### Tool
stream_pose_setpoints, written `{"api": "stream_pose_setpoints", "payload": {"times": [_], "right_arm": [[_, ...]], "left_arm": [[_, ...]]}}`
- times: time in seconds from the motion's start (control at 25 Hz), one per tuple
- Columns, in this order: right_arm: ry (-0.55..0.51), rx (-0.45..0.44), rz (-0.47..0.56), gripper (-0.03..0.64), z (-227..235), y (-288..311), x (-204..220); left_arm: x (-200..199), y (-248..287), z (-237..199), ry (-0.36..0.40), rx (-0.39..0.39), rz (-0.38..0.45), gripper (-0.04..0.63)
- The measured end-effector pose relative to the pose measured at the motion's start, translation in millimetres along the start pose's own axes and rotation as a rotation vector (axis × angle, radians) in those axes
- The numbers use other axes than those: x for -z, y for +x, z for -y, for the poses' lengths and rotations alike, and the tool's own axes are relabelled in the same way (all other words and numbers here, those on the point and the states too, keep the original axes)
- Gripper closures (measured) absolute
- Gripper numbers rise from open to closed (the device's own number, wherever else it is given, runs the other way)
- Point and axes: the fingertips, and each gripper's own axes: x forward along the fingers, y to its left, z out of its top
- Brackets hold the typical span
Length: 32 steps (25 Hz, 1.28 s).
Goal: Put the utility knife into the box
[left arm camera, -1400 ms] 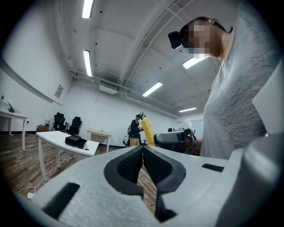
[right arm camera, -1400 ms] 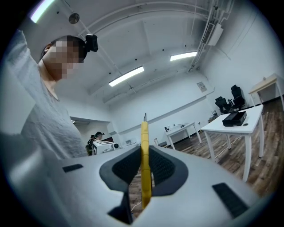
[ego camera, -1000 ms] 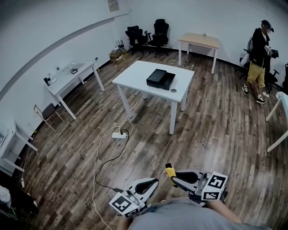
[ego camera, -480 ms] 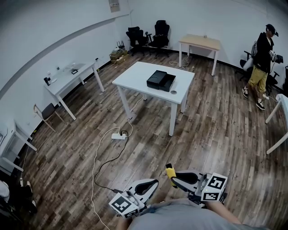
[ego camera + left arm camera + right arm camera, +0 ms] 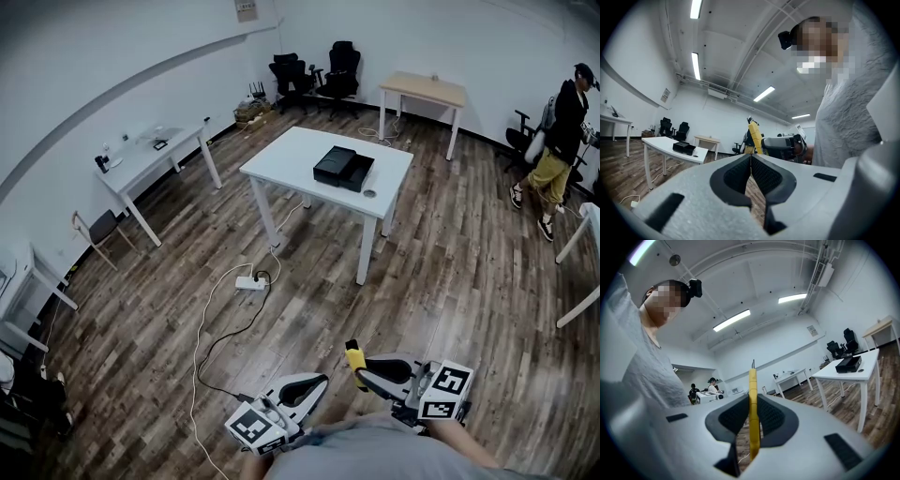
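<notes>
My right gripper (image 5: 360,371) (image 5: 753,416) is shut on a yellow utility knife (image 5: 355,364) (image 5: 753,394), which stands upright between the jaws with its tip up. My left gripper (image 5: 317,380) (image 5: 750,169) is shut with nothing in it, close to my body at the bottom of the head view. The black box (image 5: 343,168) (image 5: 684,148) (image 5: 848,364) lies open on a white table (image 5: 300,159) far ahead in the middle of the room. Both grippers are well short of that table.
A white power strip (image 5: 249,282) and its cable (image 5: 202,345) lie on the wood floor between me and the table. A person (image 5: 563,135) walks at the far right. Other desks (image 5: 155,150) stand along the left wall and back, with office chairs (image 5: 319,70).
The view has shifted slightly, with the table a little farther right and up in frame. The person at the right has walked farther right. Both grippers hold the same pose.
</notes>
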Motion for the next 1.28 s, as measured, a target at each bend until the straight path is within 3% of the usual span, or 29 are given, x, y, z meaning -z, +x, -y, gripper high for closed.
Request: {"api": "stream_pose_setpoints", "payload": {"times": [0.28,0.68,1.28], "right_arm": [[0.006,-0.013,-0.017,0.547,5,13,-3],[0.025,0.003,-0.016,0.546,49,19,-19],[0.032,0.057,0.02,0.546,190,-15,-84]], "left_arm": [[1,-2,-17,-0.019,-0.02,-0.002,0.578],[-1,32,-37,-0.03,0.018,-0.02,0.578],[-25,188,-86,-0.003,0.136,-0.061,0.578]]}}
